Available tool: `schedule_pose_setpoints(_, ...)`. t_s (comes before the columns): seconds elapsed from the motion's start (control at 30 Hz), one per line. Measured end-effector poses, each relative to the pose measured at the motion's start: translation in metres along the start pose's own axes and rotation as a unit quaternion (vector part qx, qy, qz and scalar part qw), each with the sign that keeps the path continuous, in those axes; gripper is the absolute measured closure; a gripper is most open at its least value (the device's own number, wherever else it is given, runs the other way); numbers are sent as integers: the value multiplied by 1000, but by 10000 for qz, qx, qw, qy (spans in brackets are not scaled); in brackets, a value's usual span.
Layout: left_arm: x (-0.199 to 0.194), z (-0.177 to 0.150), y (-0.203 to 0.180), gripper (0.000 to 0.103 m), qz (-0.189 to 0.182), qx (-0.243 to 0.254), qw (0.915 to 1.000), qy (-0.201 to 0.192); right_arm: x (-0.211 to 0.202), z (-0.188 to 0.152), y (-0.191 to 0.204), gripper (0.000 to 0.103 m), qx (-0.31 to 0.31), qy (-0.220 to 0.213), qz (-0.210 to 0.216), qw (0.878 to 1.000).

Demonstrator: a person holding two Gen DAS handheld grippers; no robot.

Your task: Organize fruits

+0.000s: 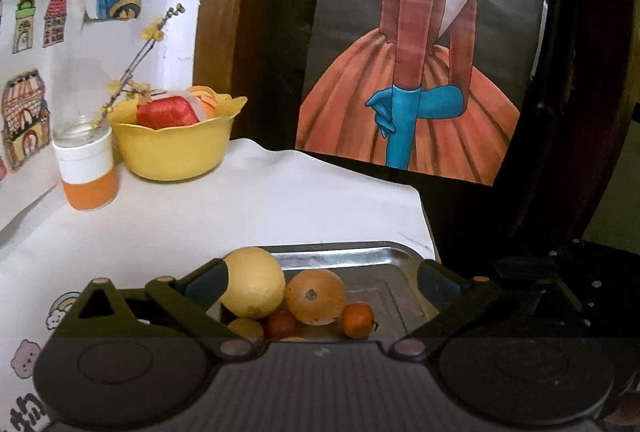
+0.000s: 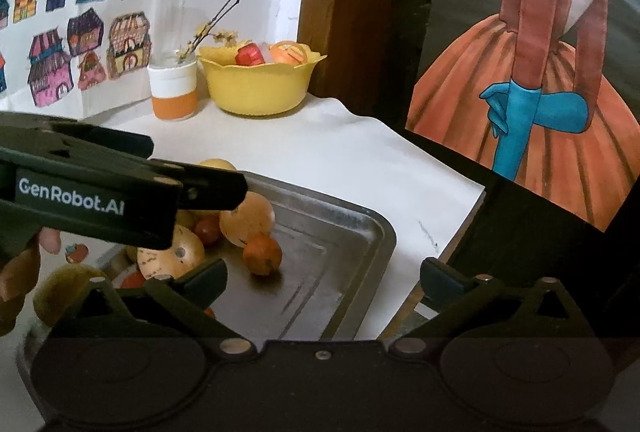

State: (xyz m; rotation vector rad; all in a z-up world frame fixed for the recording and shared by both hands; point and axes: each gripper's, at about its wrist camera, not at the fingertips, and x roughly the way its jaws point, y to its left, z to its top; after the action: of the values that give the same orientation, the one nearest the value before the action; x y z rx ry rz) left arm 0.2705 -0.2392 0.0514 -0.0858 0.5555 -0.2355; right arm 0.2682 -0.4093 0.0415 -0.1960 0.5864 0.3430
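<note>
On the white-covered table (image 2: pixel 320 148) a metal tray (image 2: pixel 360 232) lies close to the right edge, its far right corner near the place where the cloth ends. The fruits are gathered in the left part of the tray: a yellow lemon (image 1: pixel 253 282), a large orange (image 1: pixel 315 296), a small orange (image 1: pixel 358 319) and a small red fruit (image 1: pixel 281 323), all close together. The right half of the tray is bare metal and gives free room. The left gripper (image 1: pixel 322 282) hangs over the fruits with its fingers wide apart; the left finger touches or nearly touches the lemon, I cannot tell which. The right gripper (image 2: pixel 322 280) is over the bare part of the tray, fingers also spread wide and holding nothing. At the back, a yellow bowl (image 2: pixel 260 88) with some items stands beside a glass jar (image 2: pixel 173 88), with open cloth between them and the tray.
</note>
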Motion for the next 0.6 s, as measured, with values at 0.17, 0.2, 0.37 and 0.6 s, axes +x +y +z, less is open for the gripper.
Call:
schedule_pose_setpoints(0.17,-14,2,3,0,106,35,9998,-166,-8,0,4,1,129,-69,-11,9999)
schedule_pose_setpoints(0.2,-17,2,3,0,123,39,9997,-191,-11,0,5,1,167,-94,-18,9998)
schedule_pose_setpoints(0.37,-29,1,7,0,212,35,9993,-296,-21,-1,9,1,436,-283,-98,9986)
schedule_pose_setpoints(0.6,-43,-1,17,0,386,16,9984,-418,-31,-6,20,1,606,-480,-109,9969)
